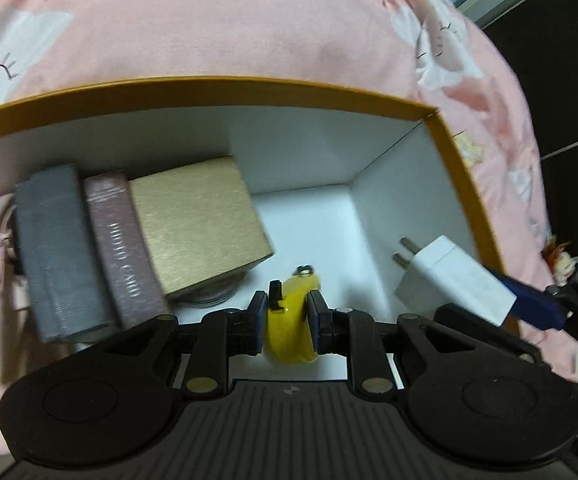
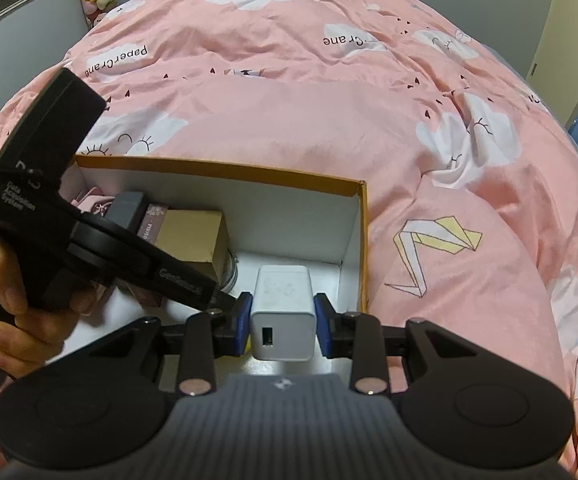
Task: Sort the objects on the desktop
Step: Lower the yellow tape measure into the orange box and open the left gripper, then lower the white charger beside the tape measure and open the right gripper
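Two grippers work over one orange-rimmed box (image 2: 363, 240) that sits on a pink quilt (image 2: 329, 120). Left gripper (image 1: 287, 320): fingers clamped on a yellow object (image 1: 289, 320), a small rounded piece with a black clip on its left face; it hangs between the pads just above the white box floor. Ahead and left of these fingers lie a gold box (image 1: 201, 232), a maroon case (image 1: 119, 248) and a grey case (image 1: 59, 252), packed side by side. Right gripper (image 2: 283, 322): fingers clamped on a white charger (image 2: 283, 312) by its two flat sides, USB port facing the camera, prongs pointing away into the box.

Handling, judged: charger is a rigid, light, smooth plastic block; flat parallel sides give the best hold, a corner hold would likely slip. Yellow object looks hard and glossy, curved, so liable to rotate between pads; hold across its widest part. Free floor lies directly ahead of both sets of fingers.
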Available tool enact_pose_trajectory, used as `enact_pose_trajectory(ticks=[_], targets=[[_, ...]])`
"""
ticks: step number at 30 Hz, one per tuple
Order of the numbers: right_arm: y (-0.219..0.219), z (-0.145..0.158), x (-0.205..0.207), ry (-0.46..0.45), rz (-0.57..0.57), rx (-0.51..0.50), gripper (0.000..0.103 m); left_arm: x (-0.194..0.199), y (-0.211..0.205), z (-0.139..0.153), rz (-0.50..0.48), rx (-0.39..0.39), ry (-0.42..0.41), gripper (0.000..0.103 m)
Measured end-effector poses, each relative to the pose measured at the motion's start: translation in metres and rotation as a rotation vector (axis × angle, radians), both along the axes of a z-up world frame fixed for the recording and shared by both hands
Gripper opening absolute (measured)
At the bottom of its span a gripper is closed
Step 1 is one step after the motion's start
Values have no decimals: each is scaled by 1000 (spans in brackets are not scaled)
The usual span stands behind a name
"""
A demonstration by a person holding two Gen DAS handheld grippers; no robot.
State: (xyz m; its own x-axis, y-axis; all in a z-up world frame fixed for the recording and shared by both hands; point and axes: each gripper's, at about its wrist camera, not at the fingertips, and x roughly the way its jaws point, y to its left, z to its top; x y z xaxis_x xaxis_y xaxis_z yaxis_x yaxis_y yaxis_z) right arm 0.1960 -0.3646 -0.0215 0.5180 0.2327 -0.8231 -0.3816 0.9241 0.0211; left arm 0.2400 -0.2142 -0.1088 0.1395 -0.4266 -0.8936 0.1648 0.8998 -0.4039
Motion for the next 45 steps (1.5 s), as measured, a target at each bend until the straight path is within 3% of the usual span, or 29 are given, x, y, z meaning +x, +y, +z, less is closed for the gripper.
enact_pose_trajectory(ticks=[13,18,23,33,40,45], targets=[[6,-3,-9,22,31,-18,34,7,-12,-8,-8,28,-23,30],[11,-7,-12,33,39,-33,34,5,-6,-3,6,7,-22,52],[16,-10,-9,84,62,-5,34,-3,10,21,-8,-39,-51,49],[38,-22,8,276,112,135,34,-37,87,94,116,-33,-308,49],[44,-43,22,361,65,18,34,-58,120,106,172,-64,-358,49],[42,-42,29,312,30,-40,34,-65,133,101,204,-68,-358,49]])
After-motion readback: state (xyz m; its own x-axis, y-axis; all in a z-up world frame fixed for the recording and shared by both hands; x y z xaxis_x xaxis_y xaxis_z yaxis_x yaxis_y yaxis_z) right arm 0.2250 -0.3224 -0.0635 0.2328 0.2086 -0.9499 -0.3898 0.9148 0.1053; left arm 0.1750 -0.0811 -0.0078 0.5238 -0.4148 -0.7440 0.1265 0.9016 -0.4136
